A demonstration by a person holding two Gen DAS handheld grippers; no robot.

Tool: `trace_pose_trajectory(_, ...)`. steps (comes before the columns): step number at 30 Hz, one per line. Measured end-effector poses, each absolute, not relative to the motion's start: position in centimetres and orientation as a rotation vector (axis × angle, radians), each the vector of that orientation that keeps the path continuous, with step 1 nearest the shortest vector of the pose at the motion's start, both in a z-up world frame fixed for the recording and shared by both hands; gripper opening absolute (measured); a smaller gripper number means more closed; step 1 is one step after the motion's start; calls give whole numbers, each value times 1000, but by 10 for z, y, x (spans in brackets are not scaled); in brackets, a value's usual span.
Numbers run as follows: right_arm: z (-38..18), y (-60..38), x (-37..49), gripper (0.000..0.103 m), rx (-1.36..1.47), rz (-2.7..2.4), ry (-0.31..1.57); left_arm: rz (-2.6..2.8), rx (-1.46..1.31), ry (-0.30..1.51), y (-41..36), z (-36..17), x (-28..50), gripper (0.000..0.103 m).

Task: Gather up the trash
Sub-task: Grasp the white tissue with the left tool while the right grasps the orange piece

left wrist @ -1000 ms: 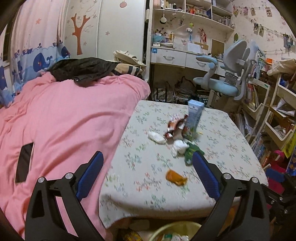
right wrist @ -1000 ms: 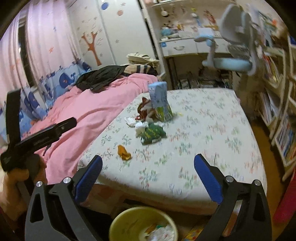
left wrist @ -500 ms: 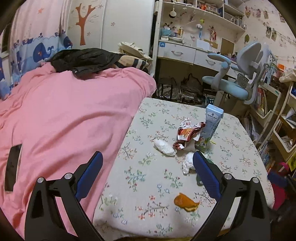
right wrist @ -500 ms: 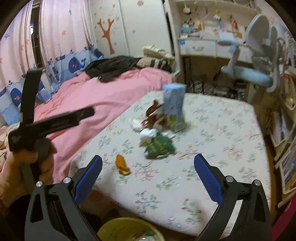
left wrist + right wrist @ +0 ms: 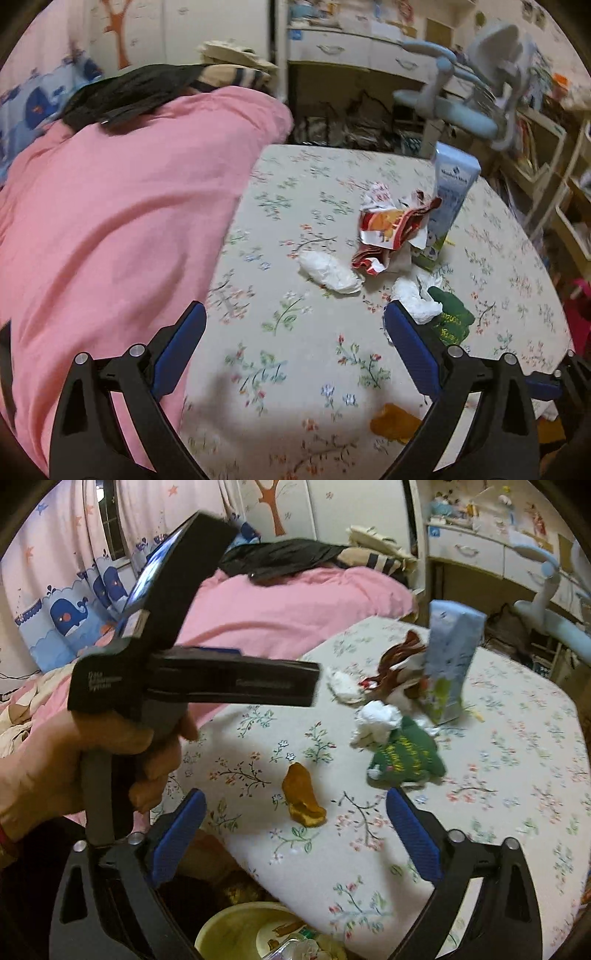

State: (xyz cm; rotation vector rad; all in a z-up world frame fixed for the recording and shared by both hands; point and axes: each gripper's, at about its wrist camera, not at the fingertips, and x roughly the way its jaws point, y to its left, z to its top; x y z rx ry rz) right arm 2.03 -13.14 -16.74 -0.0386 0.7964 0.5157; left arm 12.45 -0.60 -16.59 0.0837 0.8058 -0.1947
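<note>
Right wrist view shows the right gripper point(image 5: 295, 829) closing with nothing between its jaws, just above an orange scrap point(image 5: 302, 800), perhaps peel, on the floral table point(image 5: 517, 775), the left gripper point(image 5: 293, 345) gaping empty.

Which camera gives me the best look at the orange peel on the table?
The right wrist view: the orange peel lies whole and unobstructed on the floral table. The left wrist view catches it only low in the frame, blurred and partly hidden behind a gripper finger.

Black tongs point(image 5: 291, 332) (blue ribbed pads point(image 5: 408, 343)).
</note>
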Motion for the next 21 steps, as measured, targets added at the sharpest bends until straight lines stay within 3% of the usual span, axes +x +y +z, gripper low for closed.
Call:
trace_pose_trajectory(2, -172, -127, 27, 78, -49, 524, 816, -221, 116, 817, -12, -171, 134, 94)
trace_pose_trajectory(9, -196, -113, 47, 64, -68, 528, 900, -278, 144, 860, -23, -189, 168, 89)
trace_pose_trajectory(16, -200, -109, 54, 59, -71, 518, 917, -301, 184, 898, -33, -205, 190, 84)
trace_pose_trajectory(19, -198, -108, 58, 45, -84, 495, 917, -322, 201, 906, -40, -208, 194, 76)
trace_pose_trajectory(21, -196, -109, 56, 31, -89, 485, 919, -337, 217, 921, -45, -213, 198, 64)
